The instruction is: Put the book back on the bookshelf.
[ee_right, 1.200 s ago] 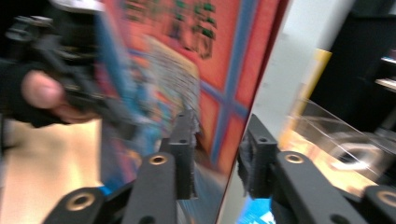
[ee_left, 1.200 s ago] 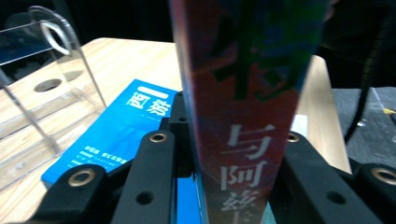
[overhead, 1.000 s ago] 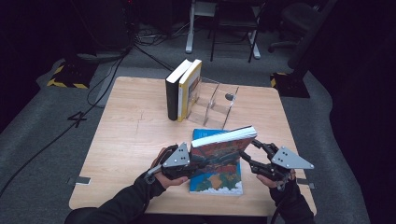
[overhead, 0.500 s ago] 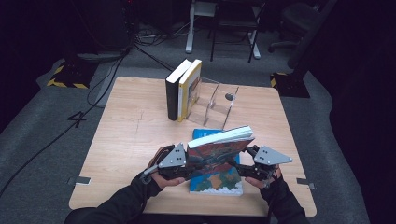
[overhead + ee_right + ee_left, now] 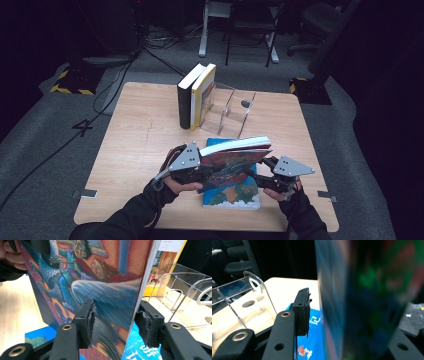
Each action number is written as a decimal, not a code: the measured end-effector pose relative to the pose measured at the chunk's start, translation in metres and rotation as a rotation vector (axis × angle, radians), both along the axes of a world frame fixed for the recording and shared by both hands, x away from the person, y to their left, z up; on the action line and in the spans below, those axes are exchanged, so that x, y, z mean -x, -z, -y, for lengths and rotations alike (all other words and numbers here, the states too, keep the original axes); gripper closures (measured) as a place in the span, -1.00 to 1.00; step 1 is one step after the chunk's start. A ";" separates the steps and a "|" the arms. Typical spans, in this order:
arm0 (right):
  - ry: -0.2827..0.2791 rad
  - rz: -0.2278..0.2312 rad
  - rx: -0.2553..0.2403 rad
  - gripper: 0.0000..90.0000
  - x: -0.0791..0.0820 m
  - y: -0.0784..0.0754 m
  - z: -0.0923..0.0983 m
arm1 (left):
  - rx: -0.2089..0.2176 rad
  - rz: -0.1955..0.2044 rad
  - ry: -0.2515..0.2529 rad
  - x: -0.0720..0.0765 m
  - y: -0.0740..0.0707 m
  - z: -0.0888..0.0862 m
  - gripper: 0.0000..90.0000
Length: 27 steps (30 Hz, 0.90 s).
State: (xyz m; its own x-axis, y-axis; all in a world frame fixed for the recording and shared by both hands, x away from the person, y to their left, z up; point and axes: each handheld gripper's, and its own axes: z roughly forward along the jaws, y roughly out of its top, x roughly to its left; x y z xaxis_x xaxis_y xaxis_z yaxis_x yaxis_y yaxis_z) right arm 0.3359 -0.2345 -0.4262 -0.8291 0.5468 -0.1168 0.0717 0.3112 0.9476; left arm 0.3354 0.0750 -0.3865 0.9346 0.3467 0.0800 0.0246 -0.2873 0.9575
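Red-orange illustrated cover of the raised book (image 5: 235,161) above a blue book (image 5: 235,192), pale wooden counter (image 5: 135,135)

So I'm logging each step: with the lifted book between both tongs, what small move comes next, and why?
Probably shut the right tongs on the book: their jaws sit on either side of its edge with gaps showing, while the left tongs carry the other end above a flat blue book.

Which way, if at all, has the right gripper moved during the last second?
Yes: the right gripper has shifted left, toward the blue book lying flat on the table, reaching the raised book.
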 end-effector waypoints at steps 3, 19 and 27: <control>-0.001 0.003 0.000 0.15 0.000 0.000 0.000 | 0.018 -0.007 0.005 -0.001 -0.001 0.003 0.32; 0.066 -0.019 -0.020 -0.02 -0.005 0.000 0.019 | 0.034 -0.019 -0.039 -0.021 -0.007 0.005 0.64; 0.107 -0.049 -0.025 -0.02 -0.011 0.005 0.031 | -0.014 0.060 -0.166 -0.049 -0.023 0.007 0.64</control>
State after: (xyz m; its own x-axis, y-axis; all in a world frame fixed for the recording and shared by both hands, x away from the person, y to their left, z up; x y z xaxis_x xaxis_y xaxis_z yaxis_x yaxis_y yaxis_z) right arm 0.3467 -0.2655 -0.4310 -0.7700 0.6349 -0.0627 0.1497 0.2752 0.9497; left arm 0.3842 0.0676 -0.3639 0.8576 0.4948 0.1402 0.0155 -0.2973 0.9547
